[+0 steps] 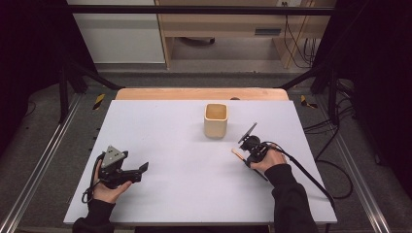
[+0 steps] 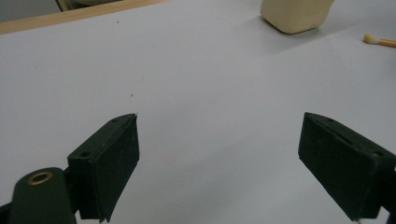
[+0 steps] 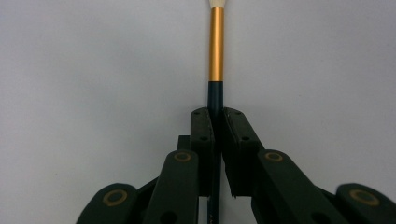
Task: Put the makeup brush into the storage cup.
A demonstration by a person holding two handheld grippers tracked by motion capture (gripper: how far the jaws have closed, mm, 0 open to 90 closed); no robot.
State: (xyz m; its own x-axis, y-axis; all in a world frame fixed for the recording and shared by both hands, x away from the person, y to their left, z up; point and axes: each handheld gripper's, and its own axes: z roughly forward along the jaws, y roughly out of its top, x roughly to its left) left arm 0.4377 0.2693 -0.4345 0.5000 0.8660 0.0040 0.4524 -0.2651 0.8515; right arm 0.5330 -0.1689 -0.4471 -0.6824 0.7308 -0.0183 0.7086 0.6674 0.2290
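Observation:
A makeup brush [image 3: 215, 46] with a gold ferrule, pale tip and dark handle runs straight up the right gripper view. My right gripper [image 3: 215, 114] is shut on its dark handle. In the high view the right gripper [image 1: 248, 150] is right of centre, the brush tip [image 1: 237, 153] poking left from it, just below and right of a cream square cup [image 1: 215, 120]. My left gripper [image 1: 141, 170] rests low at the left, open, with nothing between its jaws. From the left gripper [image 2: 219, 154] view the cup [image 2: 294, 16] and brush tip [image 2: 376, 40] lie far ahead.
The white table top [image 1: 184, 160] has a wooden strip [image 1: 194, 93] along its far edge. Black frame legs and cables [image 1: 335, 160] stand off the right side. A cable trails from my right gripper over the table's right front corner.

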